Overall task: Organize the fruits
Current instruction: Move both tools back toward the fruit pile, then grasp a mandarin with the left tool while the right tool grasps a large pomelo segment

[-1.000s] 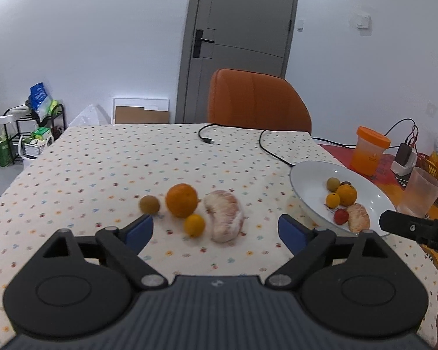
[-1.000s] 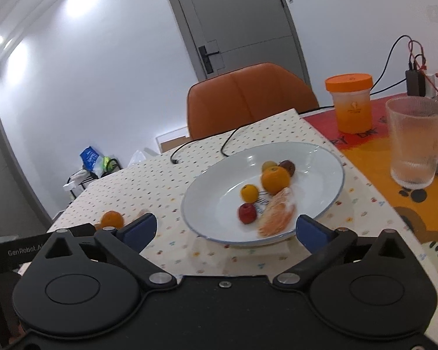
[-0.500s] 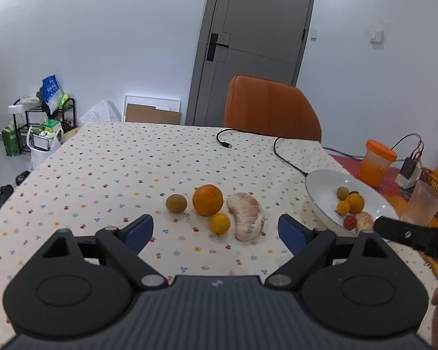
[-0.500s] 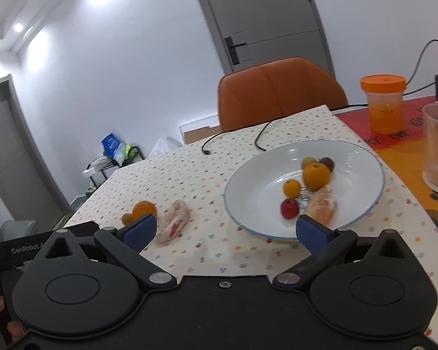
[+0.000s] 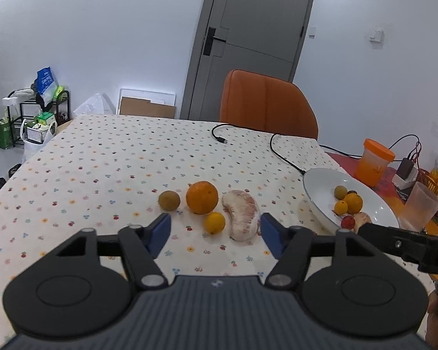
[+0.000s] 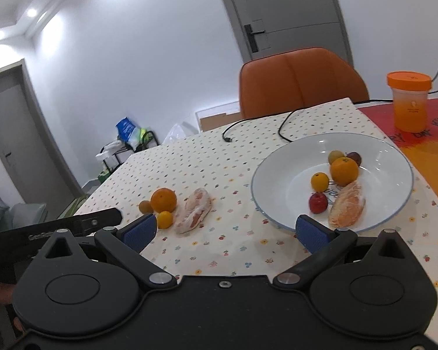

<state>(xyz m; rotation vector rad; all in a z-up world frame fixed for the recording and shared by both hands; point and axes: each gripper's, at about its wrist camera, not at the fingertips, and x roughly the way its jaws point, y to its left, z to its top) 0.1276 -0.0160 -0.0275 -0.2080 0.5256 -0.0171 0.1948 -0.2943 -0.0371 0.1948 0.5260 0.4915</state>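
Fruits: some sit in the plate (image 6: 394, 204), four wait on the table (image 5: 102, 160). Both tongs, left (image 5: 216, 229) and right (image 6: 224, 230), are wide apart, holding nothing.

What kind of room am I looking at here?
Most likely a home dining room: a table with a dotted tablecloth, an orange dining chair pulled up to it, and a white plate holding fruit.

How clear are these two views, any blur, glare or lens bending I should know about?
Left wrist view: sharp, evenly lit, with soft shadows under the large orange and pomelo segment; the fisheye bends the door frame. Right wrist view: slightly smeared at the door and chair, ceiling lights blow out white, and small highlights glint on the plate rim.
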